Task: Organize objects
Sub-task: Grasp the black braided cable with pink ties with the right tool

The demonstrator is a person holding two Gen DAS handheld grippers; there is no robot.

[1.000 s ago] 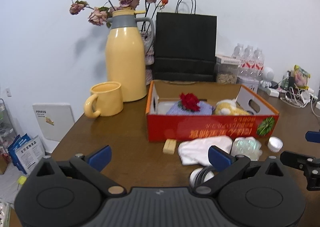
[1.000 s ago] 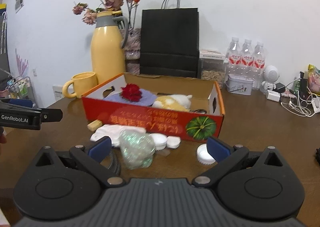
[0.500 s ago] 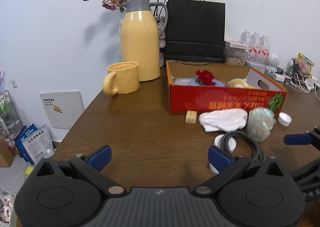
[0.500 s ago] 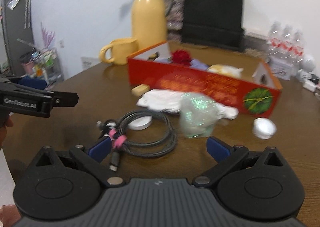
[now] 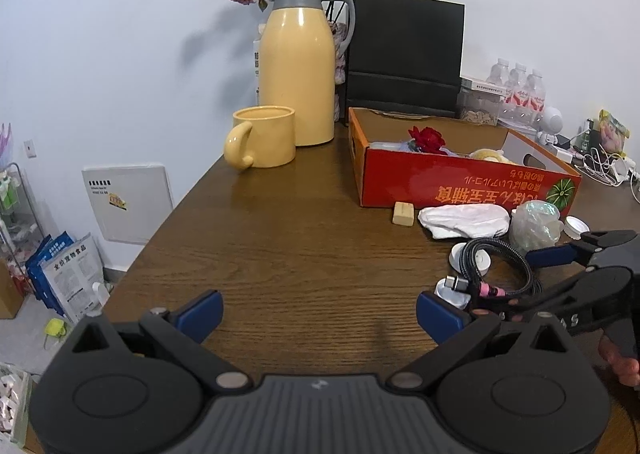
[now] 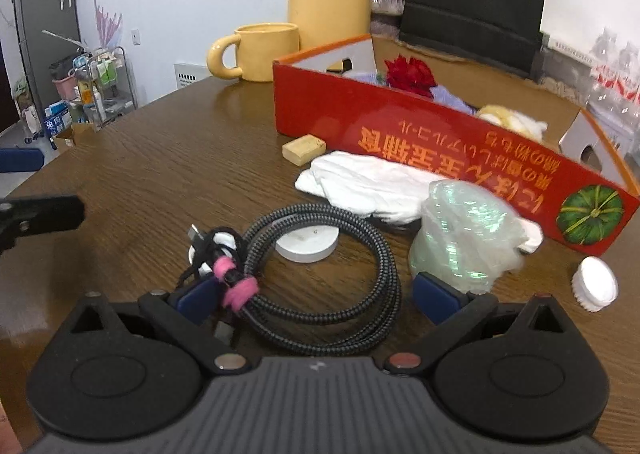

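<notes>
Both hand-held grippers (image 5: 319, 310) (image 6: 318, 296) gape, empty; one coiled cable (image 6: 320, 254); one red box (image 6: 400, 118).

Open passage: the bare left half of the counter (image 5: 280, 254), from its near edge up to the yellow mug (image 5: 262, 142) and yellow jug (image 5: 298, 74) at the back. Obstructions on the right: red box (image 5: 460, 184) with a tan block (image 5: 403, 212), white cloth (image 5: 464, 220) and crumpled plastic cup (image 6: 460, 234) just before it, then the coiled black cable (image 6: 320, 274) over a white disc (image 6: 307, 242). White cap (image 6: 594, 286) lies apart, with free counter around it.
</notes>
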